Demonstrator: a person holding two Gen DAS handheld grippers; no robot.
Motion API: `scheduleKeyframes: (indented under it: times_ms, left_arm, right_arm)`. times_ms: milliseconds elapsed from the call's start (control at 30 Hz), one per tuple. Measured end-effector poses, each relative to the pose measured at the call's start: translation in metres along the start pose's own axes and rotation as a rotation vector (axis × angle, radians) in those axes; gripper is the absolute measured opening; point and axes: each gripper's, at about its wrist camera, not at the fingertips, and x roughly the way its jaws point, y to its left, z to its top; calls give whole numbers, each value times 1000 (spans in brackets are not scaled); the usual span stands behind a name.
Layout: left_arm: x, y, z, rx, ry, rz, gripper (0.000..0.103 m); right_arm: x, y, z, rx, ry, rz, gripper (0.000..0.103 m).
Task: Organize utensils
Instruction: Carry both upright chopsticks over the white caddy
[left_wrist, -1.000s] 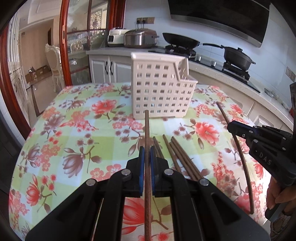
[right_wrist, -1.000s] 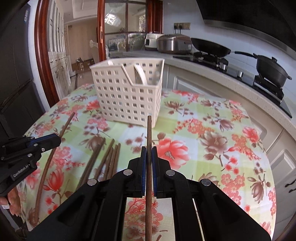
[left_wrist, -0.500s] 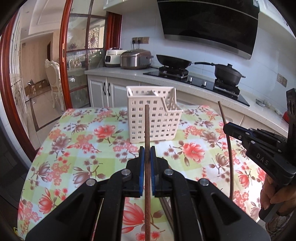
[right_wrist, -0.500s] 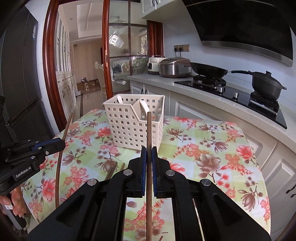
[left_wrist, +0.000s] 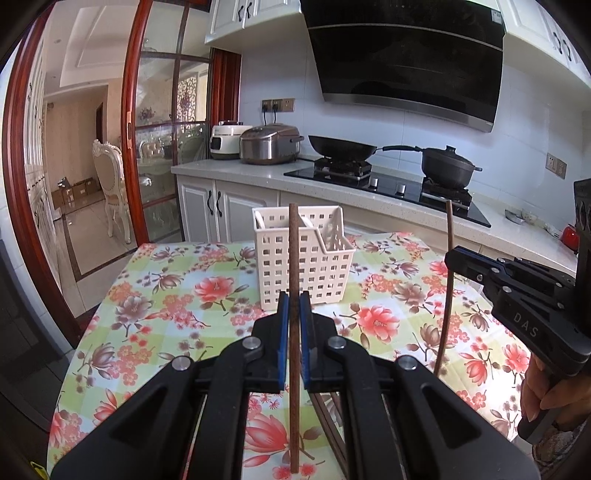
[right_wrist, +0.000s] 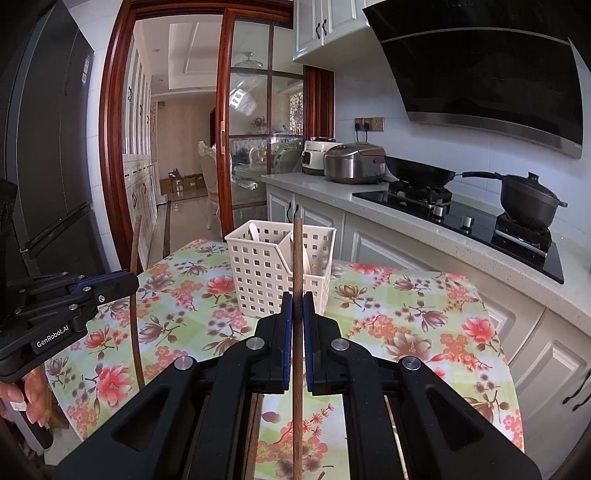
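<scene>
Basket: a white plastic caddy (left_wrist: 301, 258) with square-holed walls and an inner divider, standing upright on the desk (left_wrist: 166, 306), toward its far side.
Desk cover: a glossy cloth printed with red and brown flowers on green and pale checks.
Left tongs (left_wrist: 294, 306): the blue-padded jaws are closed narrow on a slim, round, dark-wood chopstick (left_wrist: 294, 266), held upright above the cloth; its top lines up with the basket's rim in this view.
Right tongs (right_wrist: 297, 306): pinched just as tight on a second wooden chopstick (right_wrist: 297, 266), also upright, with the basket behind it.
Loose sticks: a few more brown chopsticks (left_wrist: 327, 413) lie on the cloth under the left tongs, mostly hidden by the black arms, so their number is hard to make out.
Inside the basket: pale rounded handles (right_wrist: 255, 230) poke up from the compartments; what they belong to cannot be made out.
Hands: fingers grip each tool's handle at the frame edges, largely cut off.
Background: a steel rice cooker (right_wrist: 354, 162), a black wok (left_wrist: 341, 146) and a lidded pot (right_wrist: 530, 197) on the kitchen worktop.
</scene>
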Motion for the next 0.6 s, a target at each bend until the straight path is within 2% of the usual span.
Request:
scheduleKeyframes:
  times_ms: [267, 600]
  left_arm:
    - [-11, -3, 8, 22, -43, 8, 6]
    - [-1, -6, 23, 59, -49, 9, 6]
  right_arm:
    - [-10, 8, 7, -21, -30, 5, 6]
    - [2, 13, 23, -57, -43, -2, 6]
